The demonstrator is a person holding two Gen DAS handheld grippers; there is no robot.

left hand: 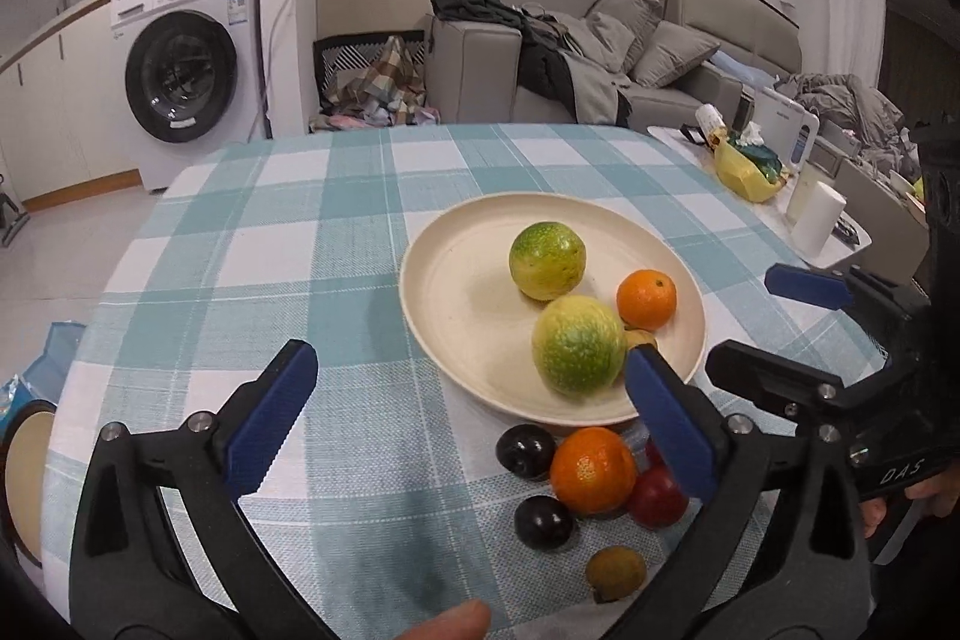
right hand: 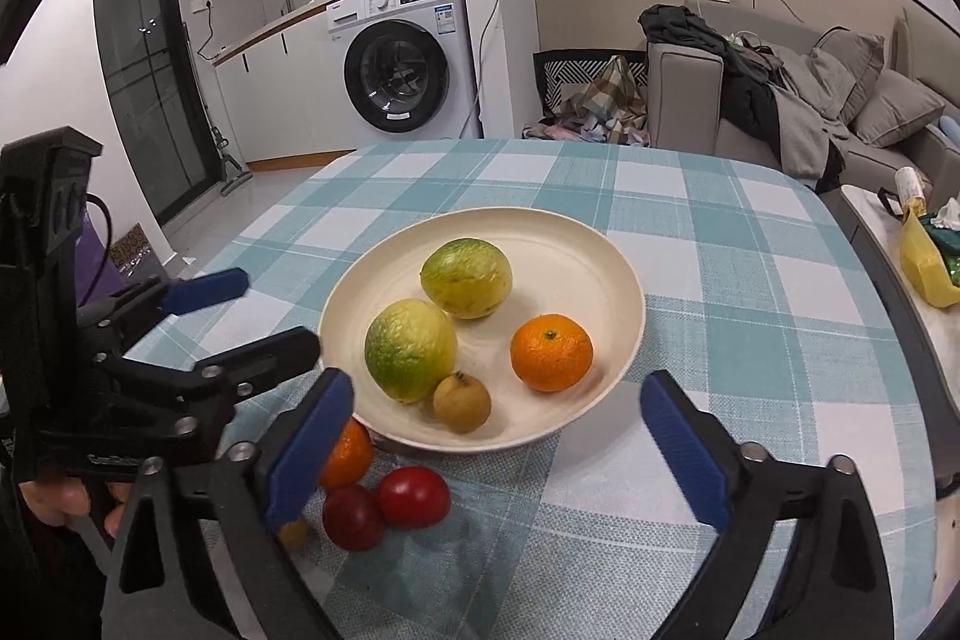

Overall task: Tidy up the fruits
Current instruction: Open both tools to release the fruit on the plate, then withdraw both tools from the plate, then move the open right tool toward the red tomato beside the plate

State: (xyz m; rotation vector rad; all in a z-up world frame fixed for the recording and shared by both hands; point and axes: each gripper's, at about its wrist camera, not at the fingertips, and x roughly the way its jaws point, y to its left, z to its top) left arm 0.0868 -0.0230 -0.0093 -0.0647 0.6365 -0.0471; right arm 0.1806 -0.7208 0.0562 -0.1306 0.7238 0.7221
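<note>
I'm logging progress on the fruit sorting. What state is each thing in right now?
Left gripper: open, empty.
Right gripper: open, empty.
Plate: on the tablecloth, holding four fruits.
Two green-yellow fruits: in the plate.
Orange: in the plate.
Small brown fruit: in the plate.
Second orange: on the cloth, outside the plate.
Two dark plums: on the cloth.
Red fruits: on the cloth.

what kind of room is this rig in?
Looks like a small home apartment, open-plan: a washing machine under a kitchen counter, a grey sofa piled with clothes, and a dining table with a checked cloth.
</note>
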